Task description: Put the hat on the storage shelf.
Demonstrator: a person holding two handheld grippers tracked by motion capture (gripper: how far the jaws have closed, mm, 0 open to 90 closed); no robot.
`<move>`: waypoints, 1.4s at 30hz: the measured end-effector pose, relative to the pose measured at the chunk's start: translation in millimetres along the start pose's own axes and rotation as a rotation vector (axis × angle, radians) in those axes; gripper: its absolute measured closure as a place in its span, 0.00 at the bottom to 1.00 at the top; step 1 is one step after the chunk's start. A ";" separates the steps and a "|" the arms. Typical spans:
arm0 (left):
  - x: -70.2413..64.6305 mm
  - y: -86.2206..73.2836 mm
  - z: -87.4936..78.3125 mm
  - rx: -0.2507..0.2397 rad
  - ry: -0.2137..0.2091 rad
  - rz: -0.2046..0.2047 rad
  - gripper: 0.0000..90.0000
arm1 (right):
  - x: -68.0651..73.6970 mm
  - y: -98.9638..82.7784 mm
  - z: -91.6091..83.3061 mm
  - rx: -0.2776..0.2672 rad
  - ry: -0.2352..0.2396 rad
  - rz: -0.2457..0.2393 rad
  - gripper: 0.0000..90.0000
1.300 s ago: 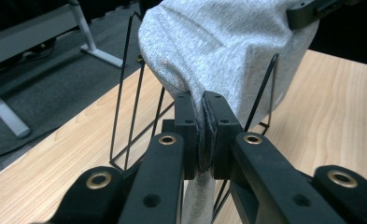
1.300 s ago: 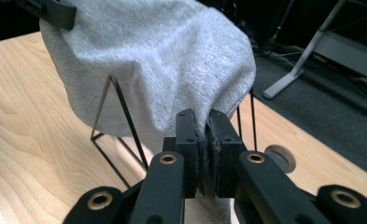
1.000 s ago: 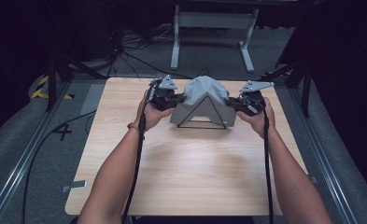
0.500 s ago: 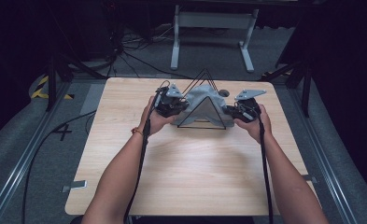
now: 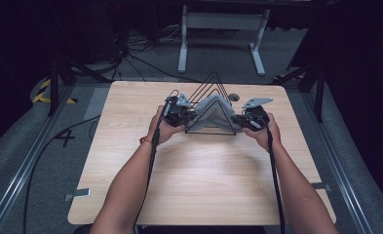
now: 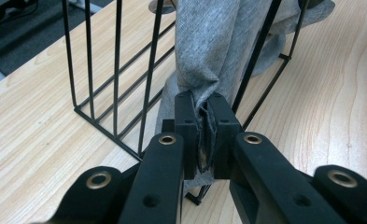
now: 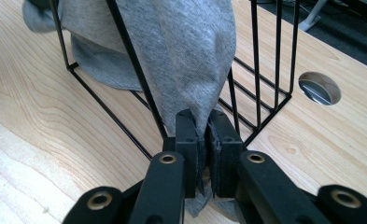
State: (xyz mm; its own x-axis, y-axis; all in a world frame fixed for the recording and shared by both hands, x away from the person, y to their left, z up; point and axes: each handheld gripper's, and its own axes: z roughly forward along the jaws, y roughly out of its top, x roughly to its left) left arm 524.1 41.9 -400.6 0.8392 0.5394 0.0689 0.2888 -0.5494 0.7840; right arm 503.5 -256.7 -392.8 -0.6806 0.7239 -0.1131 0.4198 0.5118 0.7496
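Cloth (image 5: pixel 213 109) is what you are working with: a grey knit piece draped over a black wire rack (image 5: pixel 212 106) shaped like a triangle, standing toward the far middle of the wooden table (image 5: pixel 203 180). Your left gripper (image 6: pixel 202 135) has its jaws pressed together on a bunched fold of the fabric at the rack's left end, and your right gripper (image 7: pixel 203 151) is clamped the same way on a fold at the right end. In each gripper view a little cloth pokes out below the jaws, so the bite looks deep enough.

Expect the fabric to be light, soft and limp; it will sag and stretch between your two holds instead of keeping a shape. It may also catch on the rack's thin bars, and the rack itself looks light enough to tip or drag if the cloth snags. Hold near the edges as you do now, and keep both ends level. A round hole (image 7: pixel 319 87) in the tabletop lies just beyond the rack.
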 end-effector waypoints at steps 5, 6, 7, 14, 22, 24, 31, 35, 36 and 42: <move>-0.1 0.5 -6.1 -0.022 0.009 -0.005 0.93 | 0.6 0.5 -2.0 -0.012 -0.006 0.000 0.91; 0.2 1.1 -8.5 -0.024 0.015 0.003 0.91 | 0.7 0.9 -4.0 -0.022 -0.006 0.002 0.90; 0.3 1.4 -11.5 -0.024 0.026 0.005 0.89 | 0.7 1.3 -5.9 -0.027 -0.008 0.001 0.89; 1.9 -1.6 -32.5 -0.029 0.048 0.017 0.88 | 1.5 4.3 -20.9 -0.064 -0.028 -0.010 0.84; -0.5 -9.0 -52.0 -0.011 0.060 0.047 0.90 | 4.2 6.4 -39.3 -0.078 -0.048 -0.027 0.82; -0.6 -12.3 -57.0 -0.009 0.062 0.048 0.90 | 5.5 6.1 -43.4 -0.077 -0.052 -0.031 0.82; 1.1 -26.4 -73.4 0.029 0.084 0.058 0.90 | 9.7 -0.8 -54.6 -0.060 -0.057 -0.049 0.80; -1.1 -34.4 -82.3 0.048 0.089 0.074 0.89 | 11.2 -7.2 -60.1 -0.055 -0.056 -0.050 0.79; -1.7 -36.4 -84.2 0.043 0.086 0.072 0.89 | 11.5 -8.9 -61.3 -0.055 -0.058 -0.051 0.78; -7.6 -50.0 -93.2 0.048 0.081 0.090 0.86 | 13.1 -19.1 -70.8 -0.050 -0.062 -0.050 0.75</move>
State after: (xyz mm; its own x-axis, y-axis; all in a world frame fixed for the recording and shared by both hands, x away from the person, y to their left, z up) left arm 460.3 124.7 -382.8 0.8231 0.5355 0.1889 0.2372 -0.6266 0.7424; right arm 444.0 -289.8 -362.3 -0.6609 0.7259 -0.1905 0.3543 0.5256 0.7734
